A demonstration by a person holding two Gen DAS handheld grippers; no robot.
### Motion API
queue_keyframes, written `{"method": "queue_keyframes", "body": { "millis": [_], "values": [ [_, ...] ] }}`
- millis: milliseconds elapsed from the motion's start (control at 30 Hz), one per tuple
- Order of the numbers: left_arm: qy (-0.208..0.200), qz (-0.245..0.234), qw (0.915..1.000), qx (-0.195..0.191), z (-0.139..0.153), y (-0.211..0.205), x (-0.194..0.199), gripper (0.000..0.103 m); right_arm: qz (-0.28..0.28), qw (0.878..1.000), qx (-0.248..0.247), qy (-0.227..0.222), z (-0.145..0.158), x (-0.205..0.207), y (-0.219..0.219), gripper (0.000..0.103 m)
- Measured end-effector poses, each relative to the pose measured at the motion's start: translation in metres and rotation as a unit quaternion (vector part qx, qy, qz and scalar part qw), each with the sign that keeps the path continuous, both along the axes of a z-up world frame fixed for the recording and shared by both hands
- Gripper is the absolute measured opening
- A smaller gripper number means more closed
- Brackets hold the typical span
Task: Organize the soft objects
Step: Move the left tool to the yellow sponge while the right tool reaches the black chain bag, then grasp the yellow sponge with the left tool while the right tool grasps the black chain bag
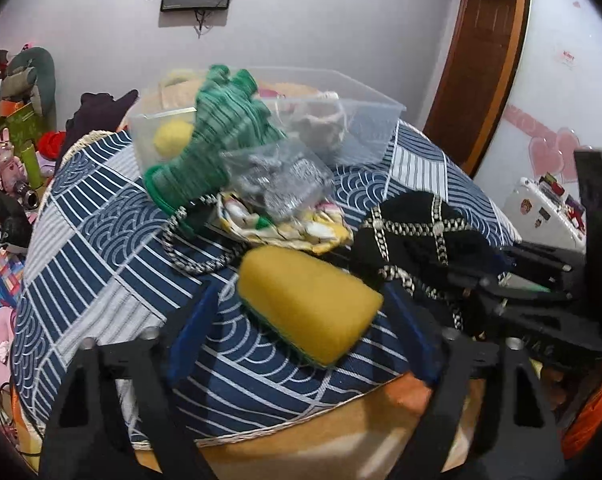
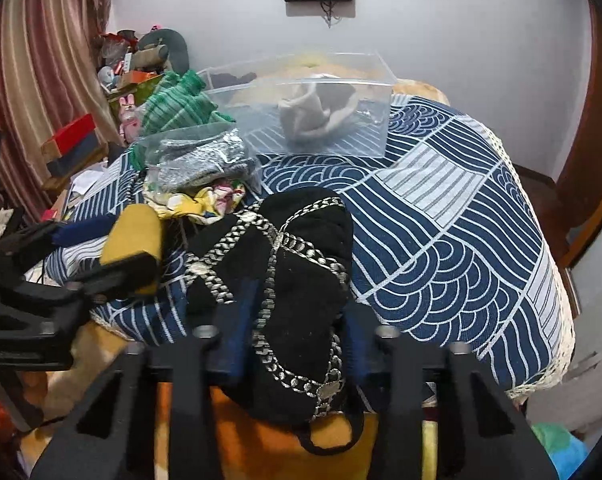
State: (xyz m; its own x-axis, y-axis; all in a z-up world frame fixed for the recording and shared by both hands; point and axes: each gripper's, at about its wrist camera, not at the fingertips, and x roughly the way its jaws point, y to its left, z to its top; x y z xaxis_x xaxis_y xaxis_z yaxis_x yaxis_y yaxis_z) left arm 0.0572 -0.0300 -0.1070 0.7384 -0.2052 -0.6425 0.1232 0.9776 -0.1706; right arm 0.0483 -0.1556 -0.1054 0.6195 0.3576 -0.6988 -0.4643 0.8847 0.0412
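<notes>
The left gripper [image 1: 301,304] has its blue-padded fingers spread wide, one on either side of a yellow sponge [image 1: 309,304] (no contact visible). The right gripper [image 2: 297,332] has its fingers pressed against a black chain-trimmed cloth [image 2: 285,272].

**Sponge between the open fingers**

The left hand-held gripper [image 1: 301,316] stands open around a yellow sponge [image 1: 309,304] lying on the blue wave-patterned cloth [image 1: 101,224]. Beyond lie a green knitted glove [image 1: 217,128], a clear plastic bin [image 1: 365,120] and a black chain-trimmed garment [image 1: 417,232].
</notes>
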Motion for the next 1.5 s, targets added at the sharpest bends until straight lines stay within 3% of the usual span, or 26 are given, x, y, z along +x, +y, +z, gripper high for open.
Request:
{"method": "queue_keyframes", "body": {
  "millis": [67,267,500,833,1267,1500],
  "values": [
    [0.002,-0.005,1.0000,0.001,-0.003,-0.003,0.000,0.070,0.005,1.000,0.004,-0.003,0.002,-0.002,0.000,0.017],
    [-0.016,-0.013,0.9998,0.006,0.002,-0.001,-0.009,0.055,-0.003,1.000,0.011,-0.023,0.012,-0.006,-0.006,0.012],
    [-0.032,-0.013,0.9994,-0.008,0.016,0.009,-0.025,0.051,-0.027,0.998,0.034,-0.052,0.036,-0.002,-0.017,0.012],
    [-0.094,0.019,0.9953,-0.007,0.058,0.032,-0.039,0.051,-0.045,0.992,0.064,-0.100,0.072,0.004,-0.021,0.012],
    [-0.141,0.057,0.9883,-0.008,0.102,0.069,0.005,0.051,-0.047,0.981,0.086,-0.166,0.116,0.028,-0.001,0.012],
    [-0.128,0.055,0.9902,0.011,0.107,0.076,0.039,0.051,-0.035,0.983,0.092,-0.156,0.120,0.056,0.024,0.012]
  ]
}}
